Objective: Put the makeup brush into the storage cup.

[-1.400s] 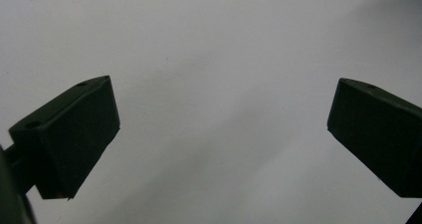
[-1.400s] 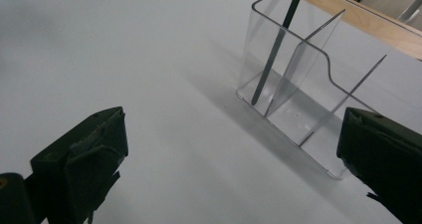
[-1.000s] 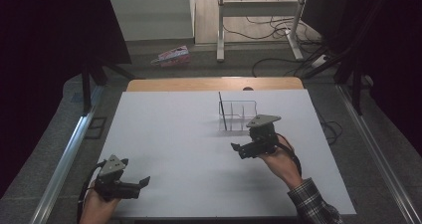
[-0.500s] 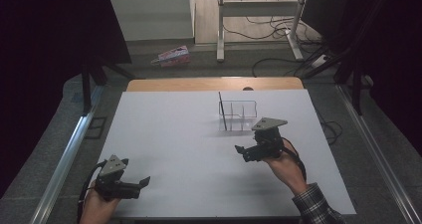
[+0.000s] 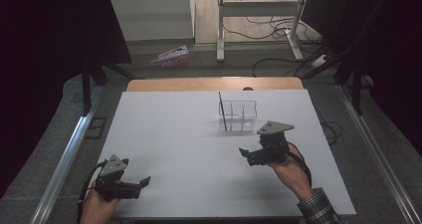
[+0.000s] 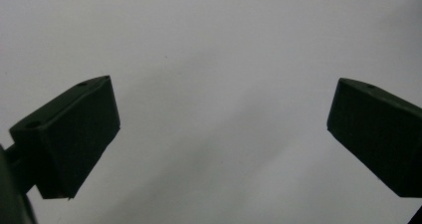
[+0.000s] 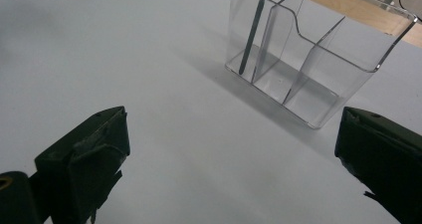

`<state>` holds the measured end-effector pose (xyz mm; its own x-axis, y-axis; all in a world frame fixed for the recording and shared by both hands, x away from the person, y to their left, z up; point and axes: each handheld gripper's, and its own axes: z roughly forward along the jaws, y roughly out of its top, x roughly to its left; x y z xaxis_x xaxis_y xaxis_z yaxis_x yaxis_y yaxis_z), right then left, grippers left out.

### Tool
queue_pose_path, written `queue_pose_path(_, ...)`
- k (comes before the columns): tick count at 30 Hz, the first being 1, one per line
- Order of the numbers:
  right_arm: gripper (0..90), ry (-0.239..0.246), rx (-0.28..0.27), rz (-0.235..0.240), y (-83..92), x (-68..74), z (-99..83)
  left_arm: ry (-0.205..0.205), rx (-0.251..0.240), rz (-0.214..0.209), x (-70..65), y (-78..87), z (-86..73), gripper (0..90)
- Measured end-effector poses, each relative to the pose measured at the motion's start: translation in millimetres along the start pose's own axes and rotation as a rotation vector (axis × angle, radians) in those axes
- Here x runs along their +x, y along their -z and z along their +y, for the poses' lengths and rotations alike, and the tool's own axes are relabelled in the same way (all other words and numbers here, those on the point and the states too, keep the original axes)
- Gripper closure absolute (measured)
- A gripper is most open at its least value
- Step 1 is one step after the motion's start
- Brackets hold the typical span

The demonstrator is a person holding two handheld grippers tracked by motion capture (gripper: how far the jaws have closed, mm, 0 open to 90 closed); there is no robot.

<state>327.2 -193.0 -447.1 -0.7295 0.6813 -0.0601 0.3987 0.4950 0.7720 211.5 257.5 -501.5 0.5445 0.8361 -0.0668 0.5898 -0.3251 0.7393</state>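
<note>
The right hand-held gripper (image 7: 231, 159) has its two black jaws spread wide with nothing between them, low over the white desk (image 7: 149, 59). Beyond them stands a clear divided holder (image 7: 318, 59) near the desk's far wooden edge — a thin dark rod (image 7: 251, 32) leans upright in its leftmost compartment.

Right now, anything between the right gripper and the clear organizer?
Nothing: only bare white table separates the open right gripper from the clear organizer, seen in the right gripper view.
</note>
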Motion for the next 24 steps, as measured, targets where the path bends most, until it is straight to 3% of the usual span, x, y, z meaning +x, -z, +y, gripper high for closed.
queue_pose_path(24,0.0,-0.007,0.025,0.017,11.4,4.1,-18.2,0.002,-0.003,-0.002,-0.2,-0.2,0.4,0.6)
